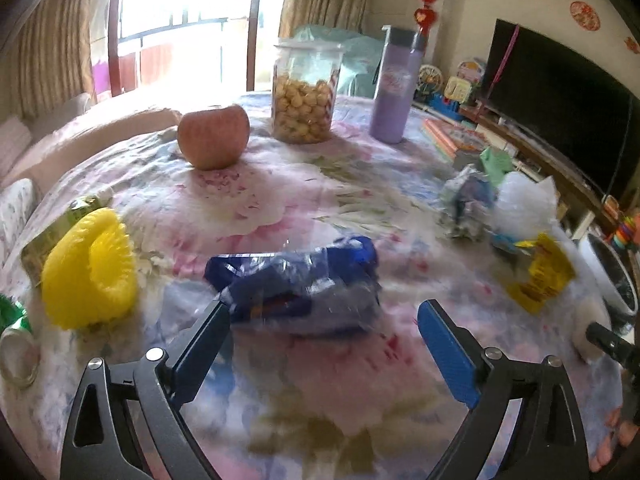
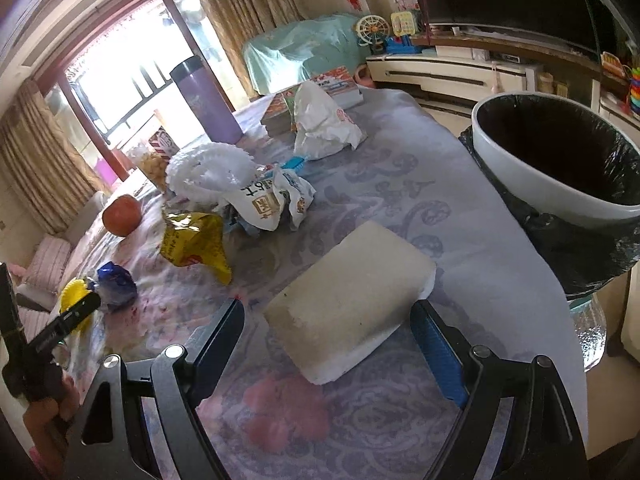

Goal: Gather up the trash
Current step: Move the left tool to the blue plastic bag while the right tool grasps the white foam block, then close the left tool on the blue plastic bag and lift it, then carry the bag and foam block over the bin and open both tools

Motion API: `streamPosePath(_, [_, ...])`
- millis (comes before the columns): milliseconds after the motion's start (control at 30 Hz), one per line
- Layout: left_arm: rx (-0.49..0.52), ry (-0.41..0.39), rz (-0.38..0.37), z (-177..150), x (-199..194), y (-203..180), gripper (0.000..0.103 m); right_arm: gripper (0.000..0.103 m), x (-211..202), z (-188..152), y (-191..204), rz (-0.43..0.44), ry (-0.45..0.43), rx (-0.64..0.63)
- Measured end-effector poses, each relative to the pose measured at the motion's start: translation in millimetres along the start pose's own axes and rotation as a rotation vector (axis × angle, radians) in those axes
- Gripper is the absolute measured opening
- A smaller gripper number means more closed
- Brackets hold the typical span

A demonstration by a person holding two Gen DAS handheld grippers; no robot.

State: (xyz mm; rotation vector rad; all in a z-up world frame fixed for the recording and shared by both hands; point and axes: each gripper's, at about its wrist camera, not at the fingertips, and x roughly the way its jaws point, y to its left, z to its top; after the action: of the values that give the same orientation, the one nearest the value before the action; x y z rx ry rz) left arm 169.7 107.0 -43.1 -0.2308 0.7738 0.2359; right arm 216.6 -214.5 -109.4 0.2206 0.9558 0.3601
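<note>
The left wrist view is taken from low over the near edge of the table (image 1: 280,200), angled down and across it toward the far window, with a blue wrapper (image 1: 296,280) close ahead. The right wrist view is set further right, close over a white foam block (image 2: 348,304), facing the bin (image 2: 560,184) at the right. The apple (image 2: 122,215), purple bottle (image 2: 208,100) and yellow wrapper (image 2: 196,240) are shared by both views.
</note>
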Motion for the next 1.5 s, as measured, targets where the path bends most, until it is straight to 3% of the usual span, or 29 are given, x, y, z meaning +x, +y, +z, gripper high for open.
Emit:
streamPosePath(100, [-0.001, 0.036, 0.013, 6.7, 25.0, -2.6, 0.092, 0.088, 2.6, 0.6, -0.6, -0.008, -0.007, -0.008])
streamPosePath(167, [0.003, 0.057, 0.004, 8.0, 38.0, -3.8, 0.076, 0.086, 3.0, 1.1, -1.0, -0.009, -0.007, -0.013])
streamPosePath(267, [0.015, 0.057, -0.036, 10.8, 46.1, -3.8, 0.066, 0.073, 2.3, 2.2, -4.9, -0.019, -0.01, -0.02])
streamPosePath(367, [0.038, 0.049, -0.046, 10.2, 46.5, -7.5, 0.058, 0.071, 0.6, 2.4, -7.2, -0.004, -0.013, -0.023])
streamPosePath(633, [0.097, 0.041, -0.152, -8.7, 22.4, -38.1, 0.057, 0.069, -12.9, -0.9, -8.7, 0.054, -0.036, -0.025])
streamPosePath(1000, [0.236, 0.055, -0.327, -30.8, -6.2, -102.6, 0.057, 0.069, -43.3, 2.8, -24.9, 0.061, -0.091, 0.003])
streamPosePath(1500, [0.382, 0.054, -0.432, -32.7, -6.2, -180.5, 0.057, 0.069, -80.1, 13.0, -74.2, 0.02, -0.151, 0.068])
